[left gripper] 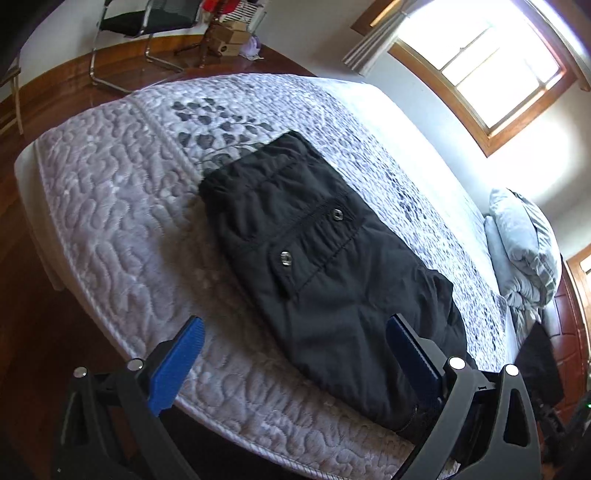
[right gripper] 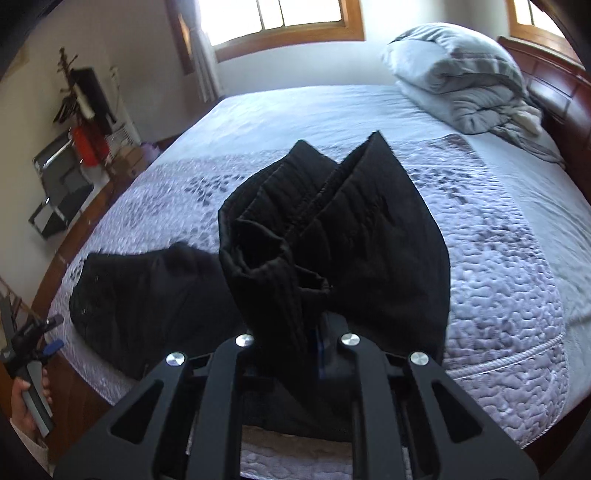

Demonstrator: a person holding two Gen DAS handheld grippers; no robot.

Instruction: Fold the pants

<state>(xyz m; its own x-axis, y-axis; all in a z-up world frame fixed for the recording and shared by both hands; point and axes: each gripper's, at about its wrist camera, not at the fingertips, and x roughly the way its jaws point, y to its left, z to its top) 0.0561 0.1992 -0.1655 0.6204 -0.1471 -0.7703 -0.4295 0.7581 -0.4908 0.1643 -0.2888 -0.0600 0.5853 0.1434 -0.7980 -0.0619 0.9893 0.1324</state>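
Black pants [left gripper: 310,254] lie on a quilted grey bedspread [left gripper: 122,206] near the bed's near edge, waistband end away from me, two snap buttons showing. My left gripper [left gripper: 295,347] is open, its blue pads [left gripper: 177,365] spread just above the near part of the pants, holding nothing. In the right wrist view my right gripper [right gripper: 295,332] is shut on the bunched leg ends of the pants [right gripper: 295,236] and holds them lifted above the bed; the rest of the pants [right gripper: 147,295] lies flat to the left. The left gripper [right gripper: 33,339] shows at far left in a hand.
A folded grey duvet and pillow [right gripper: 465,74] sit at the head of the bed by a wooden headboard [right gripper: 561,103]. A black chair [left gripper: 147,26] and boxes [left gripper: 229,37] stand on the wooden floor [left gripper: 37,332] beyond the bed. Windows are behind.
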